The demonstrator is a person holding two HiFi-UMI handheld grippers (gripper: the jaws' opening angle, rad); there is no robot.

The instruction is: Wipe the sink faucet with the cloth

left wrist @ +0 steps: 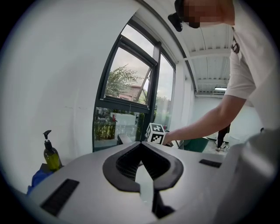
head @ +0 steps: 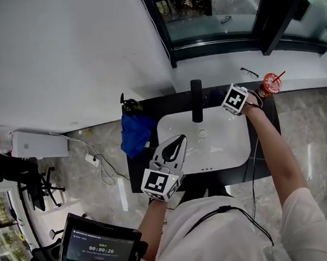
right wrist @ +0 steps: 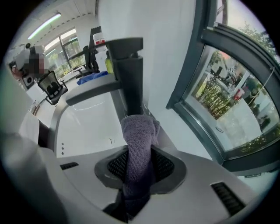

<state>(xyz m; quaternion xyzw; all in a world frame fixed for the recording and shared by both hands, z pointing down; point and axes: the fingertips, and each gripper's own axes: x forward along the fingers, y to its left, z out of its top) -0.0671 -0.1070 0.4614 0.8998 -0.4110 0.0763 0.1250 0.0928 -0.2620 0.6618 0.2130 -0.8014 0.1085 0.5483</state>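
1. White sink [head: 224,145] lay in front of the black faucet [right wrist: 131,74], which stood at its back edge.
2. The left gripper [left wrist: 142,162] was held well in front of the faucet, above the sink's near rim, with its jaws together and empty.
3. The right gripper [right wrist: 141,175] was just beside the faucet, on its right, with its jaws clamped on the cloth [right wrist: 139,131].
4. The greyish cloth reached close to the faucet's base; I could not tell if it touched.
5. I judged the step as bringing the cloth to the faucet. The next move called for firm contact, then rubbing along the column.
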